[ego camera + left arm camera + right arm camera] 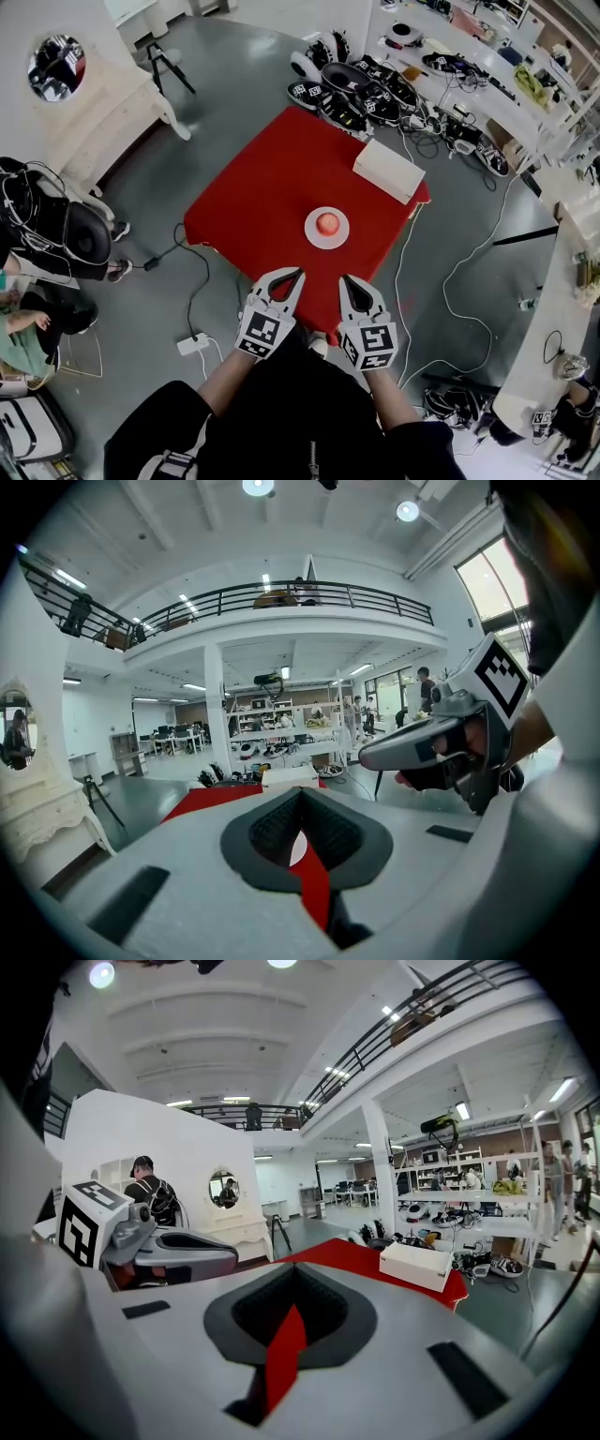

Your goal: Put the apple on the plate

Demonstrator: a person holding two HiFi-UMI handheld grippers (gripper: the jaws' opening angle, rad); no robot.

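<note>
Nearest, the left claw [296, 274] and right claw [344, 279] hover over the near edge of the red tabletop [253, 192], both pinched narrow with nothing held. Further in, the apple [328, 223] already sits on the white plate [310, 232], well apart from either claw. Beyond lies a white box [388, 169]. The task looks done, with nothing left to place

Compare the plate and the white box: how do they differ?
The plate is round and flat; the white box is a rectangular block. The plate holds the apple; the box has nothing on top. The plate sits near the middle of the red table; the box lies at its far edge. Both are white.
</note>
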